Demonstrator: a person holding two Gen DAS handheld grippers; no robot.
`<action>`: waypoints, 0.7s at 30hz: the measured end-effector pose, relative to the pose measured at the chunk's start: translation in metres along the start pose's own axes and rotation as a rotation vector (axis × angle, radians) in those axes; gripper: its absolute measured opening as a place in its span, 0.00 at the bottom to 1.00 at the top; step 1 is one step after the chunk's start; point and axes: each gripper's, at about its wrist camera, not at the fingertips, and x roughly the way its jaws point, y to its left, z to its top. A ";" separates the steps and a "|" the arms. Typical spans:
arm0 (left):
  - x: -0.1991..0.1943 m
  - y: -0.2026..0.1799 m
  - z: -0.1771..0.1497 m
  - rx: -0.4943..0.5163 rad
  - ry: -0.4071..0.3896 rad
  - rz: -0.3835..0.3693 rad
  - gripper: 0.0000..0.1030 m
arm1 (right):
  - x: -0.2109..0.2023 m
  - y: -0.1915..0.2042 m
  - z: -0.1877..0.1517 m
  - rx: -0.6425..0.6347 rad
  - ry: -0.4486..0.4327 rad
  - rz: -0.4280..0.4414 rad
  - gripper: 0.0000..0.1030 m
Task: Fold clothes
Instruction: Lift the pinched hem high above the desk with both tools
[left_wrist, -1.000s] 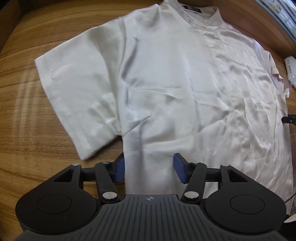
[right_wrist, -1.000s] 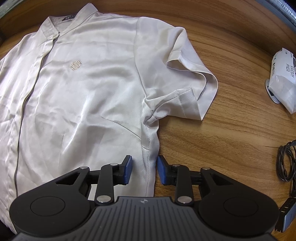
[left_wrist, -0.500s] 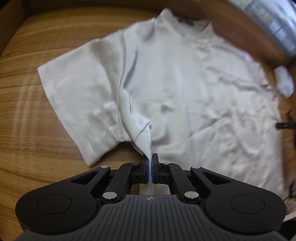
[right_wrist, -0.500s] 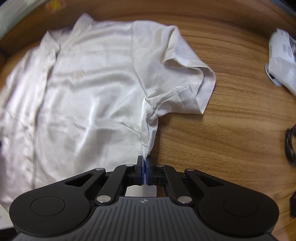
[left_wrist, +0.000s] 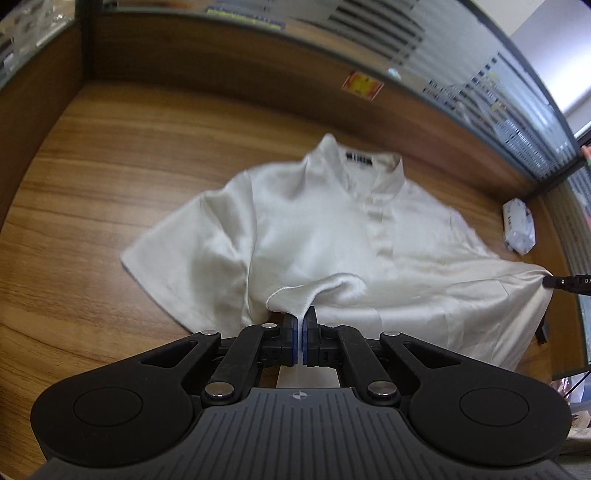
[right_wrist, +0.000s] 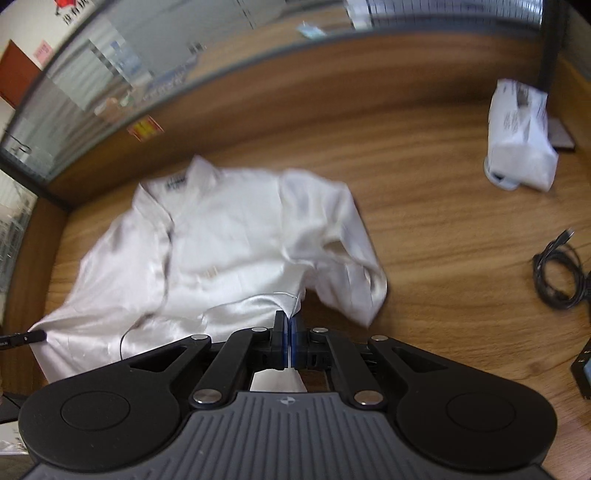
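A white short-sleeved shirt (left_wrist: 332, 236) (right_wrist: 221, 251) lies front-up on the wooden desk (left_wrist: 110, 155), collar away from me. Its lower hem is lifted off the desk and hangs stretched between the two grippers. My left gripper (left_wrist: 300, 325) is shut on the hem's left corner, where the cloth bunches into a fold just above the jaws. My right gripper (right_wrist: 288, 325) is shut on the hem's right corner beside the right sleeve (right_wrist: 340, 240). The right gripper's dark tip (left_wrist: 565, 282) shows at the right edge of the left wrist view.
A white packet (right_wrist: 517, 147) (left_wrist: 519, 229) sits at the desk's far right. A coiled black cable (right_wrist: 561, 273) and a dark device (right_wrist: 583, 365) lie right of the shirt. Wooden partitions topped with glass (left_wrist: 258, 62) enclose the desk at the back and sides.
Both grippers went from open around the hem corners to shut on them, then rose, lifting the hem off the desk. The shirt's lower part now hangs between them.
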 end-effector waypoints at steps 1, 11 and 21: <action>-0.008 -0.002 0.003 0.002 -0.015 -0.006 0.02 | -0.008 0.003 0.001 -0.005 -0.016 0.005 0.01; -0.066 -0.022 0.044 0.051 -0.148 -0.035 0.02 | -0.078 0.016 0.024 -0.052 -0.164 0.041 0.01; -0.060 -0.044 0.136 0.125 -0.268 -0.020 0.02 | -0.100 0.040 0.085 -0.147 -0.287 0.043 0.01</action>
